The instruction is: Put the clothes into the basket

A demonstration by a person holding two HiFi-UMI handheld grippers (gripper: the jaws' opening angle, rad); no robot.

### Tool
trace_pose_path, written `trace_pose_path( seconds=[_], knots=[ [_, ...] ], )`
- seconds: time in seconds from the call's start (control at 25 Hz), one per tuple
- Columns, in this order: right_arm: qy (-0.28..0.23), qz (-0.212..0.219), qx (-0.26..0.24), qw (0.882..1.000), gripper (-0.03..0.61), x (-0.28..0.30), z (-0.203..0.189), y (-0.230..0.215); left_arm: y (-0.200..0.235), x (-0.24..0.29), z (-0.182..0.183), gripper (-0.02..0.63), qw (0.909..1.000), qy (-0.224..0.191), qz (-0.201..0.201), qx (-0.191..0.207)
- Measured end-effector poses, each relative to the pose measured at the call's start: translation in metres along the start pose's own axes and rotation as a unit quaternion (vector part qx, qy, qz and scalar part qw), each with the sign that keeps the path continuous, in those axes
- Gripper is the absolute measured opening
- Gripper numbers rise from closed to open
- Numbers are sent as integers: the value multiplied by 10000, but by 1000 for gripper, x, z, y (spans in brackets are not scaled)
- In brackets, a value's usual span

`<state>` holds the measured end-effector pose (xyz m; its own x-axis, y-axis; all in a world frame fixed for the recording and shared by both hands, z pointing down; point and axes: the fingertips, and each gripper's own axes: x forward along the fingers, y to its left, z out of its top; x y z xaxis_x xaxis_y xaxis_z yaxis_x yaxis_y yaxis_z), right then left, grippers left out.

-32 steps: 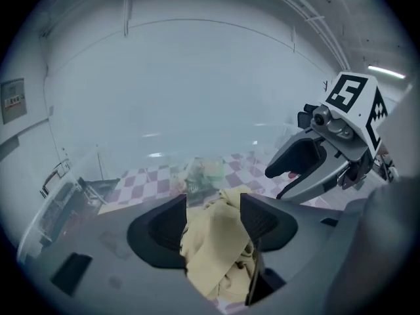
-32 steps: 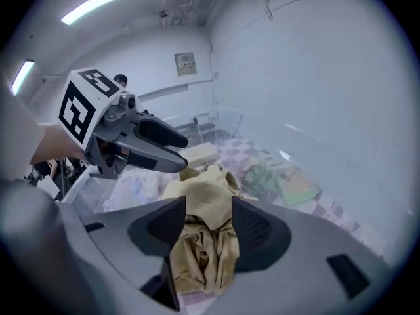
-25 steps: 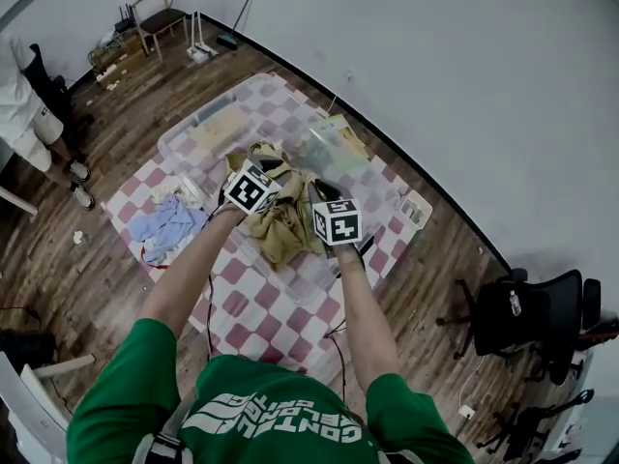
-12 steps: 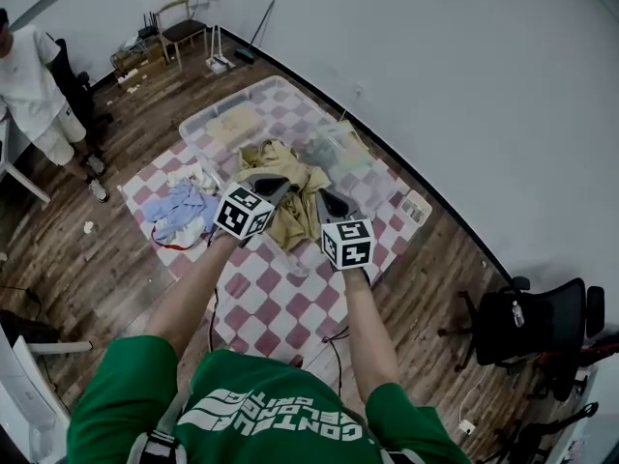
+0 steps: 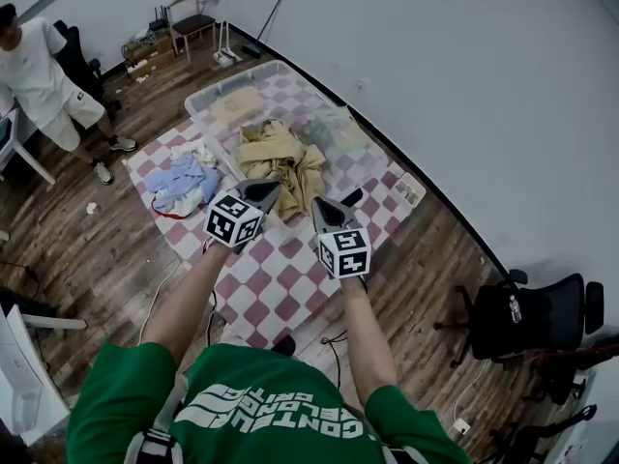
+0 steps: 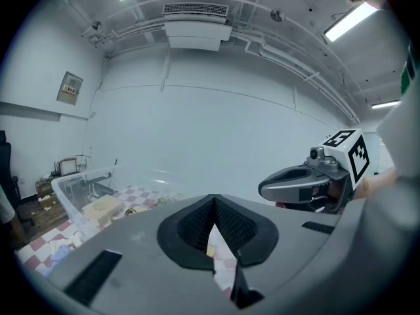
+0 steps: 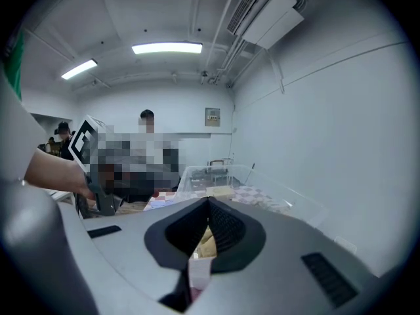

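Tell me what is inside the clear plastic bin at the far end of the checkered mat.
One pale tan folded cloth lies inside the clear plastic bin; elsewhere the checkered mat shows through its floor. Anything beneath that cloth is covered.

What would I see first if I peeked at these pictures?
A heap of tan clothes lies on the pink-and-white checkered cloth, with a pile of light blue clothes to its left. A clear plastic basket waits at the cloth's far end. Nearer the person, the left tool and right tool are both shut and empty.
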<state>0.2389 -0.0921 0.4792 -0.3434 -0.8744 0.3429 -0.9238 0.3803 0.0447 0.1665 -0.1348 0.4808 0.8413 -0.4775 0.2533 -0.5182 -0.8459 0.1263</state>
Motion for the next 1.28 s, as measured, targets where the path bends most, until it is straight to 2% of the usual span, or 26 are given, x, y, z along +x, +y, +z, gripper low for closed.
trace_pose_path(
  seconds=[0.32, 0.72, 1.0, 1.28],
  knots=[
    [-39, 137, 0, 9999, 9, -45, -28, 11, -46, -19, -21, 3, 9999, -22, 156, -72],
    [-59, 259, -21, 9996, 9, -72, -40, 18, -74, -34, -24, 2, 9995, -127, 303, -32],
    [-72, 377, -40, 9993, 9, -83, -45, 32, -80, -52, -35, 2, 9990, -90, 436, -82],
    [-128, 539, 20, 9985, 9, -76, -40, 63, -63, -77, -50, 2, 9982, -89, 579, -144]
  ],
)
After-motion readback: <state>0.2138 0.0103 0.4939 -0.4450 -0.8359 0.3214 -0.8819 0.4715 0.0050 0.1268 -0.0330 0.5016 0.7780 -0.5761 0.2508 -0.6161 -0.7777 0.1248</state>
